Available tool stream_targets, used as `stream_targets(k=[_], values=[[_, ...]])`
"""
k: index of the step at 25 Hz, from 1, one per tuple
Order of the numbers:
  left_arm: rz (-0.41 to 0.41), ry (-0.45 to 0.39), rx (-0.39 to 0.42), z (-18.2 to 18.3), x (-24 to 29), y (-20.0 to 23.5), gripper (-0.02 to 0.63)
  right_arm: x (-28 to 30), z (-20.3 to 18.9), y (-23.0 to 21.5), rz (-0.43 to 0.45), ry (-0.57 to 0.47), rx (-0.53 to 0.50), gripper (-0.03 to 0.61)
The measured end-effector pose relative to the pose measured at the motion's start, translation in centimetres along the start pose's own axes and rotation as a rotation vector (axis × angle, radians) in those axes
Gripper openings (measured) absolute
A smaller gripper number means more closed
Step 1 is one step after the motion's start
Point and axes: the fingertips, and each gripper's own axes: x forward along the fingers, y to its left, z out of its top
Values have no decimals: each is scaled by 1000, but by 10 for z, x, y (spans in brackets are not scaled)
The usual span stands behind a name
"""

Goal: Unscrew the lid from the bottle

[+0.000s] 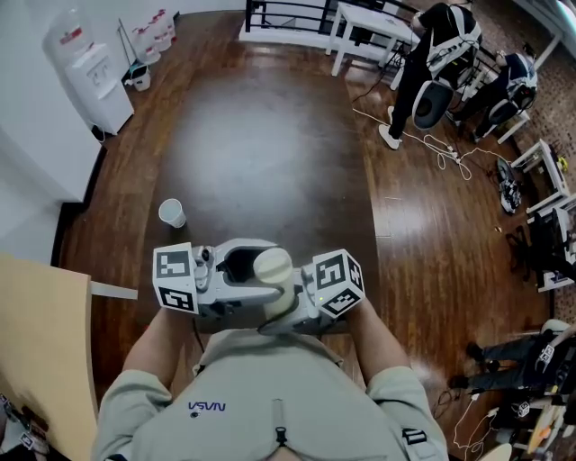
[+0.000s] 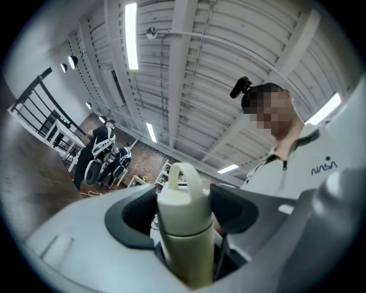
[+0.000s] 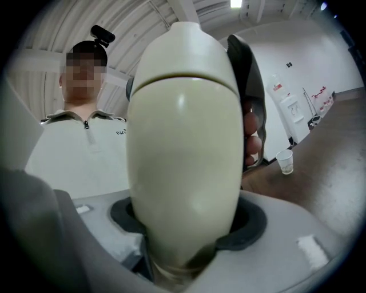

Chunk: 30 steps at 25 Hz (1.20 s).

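Observation:
I hold a cream bottle (image 1: 274, 268) in front of the chest, between both grippers. In the left gripper view its loop-handled lid (image 2: 183, 197) stands between the dark pads (image 2: 130, 213), which touch it on both sides; the left gripper (image 2: 184, 209) is shut on it. In the right gripper view the bottle's body (image 3: 183, 160) fills the middle, and the right gripper (image 3: 183, 226) is shut around it low down. From the head view the left gripper (image 1: 256, 266) and the right gripper (image 1: 286, 302) meet at the bottle. The lid sits on the bottle with a thin seam showing.
A paper cup (image 1: 172, 212) stands on the dark wooden floor ahead to the left. A water dispenser (image 1: 90, 67) is at the far left wall. A light wooden tabletop (image 1: 45, 342) lies close on the left. A white table (image 1: 369, 27), seated people and cables are far right.

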Motion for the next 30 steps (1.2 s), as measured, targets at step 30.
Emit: stream_targets(k=[30], values=[[728, 21, 374, -17, -9, 74, 273, -57, -15, -145, -1137, -88, 72, 299]])
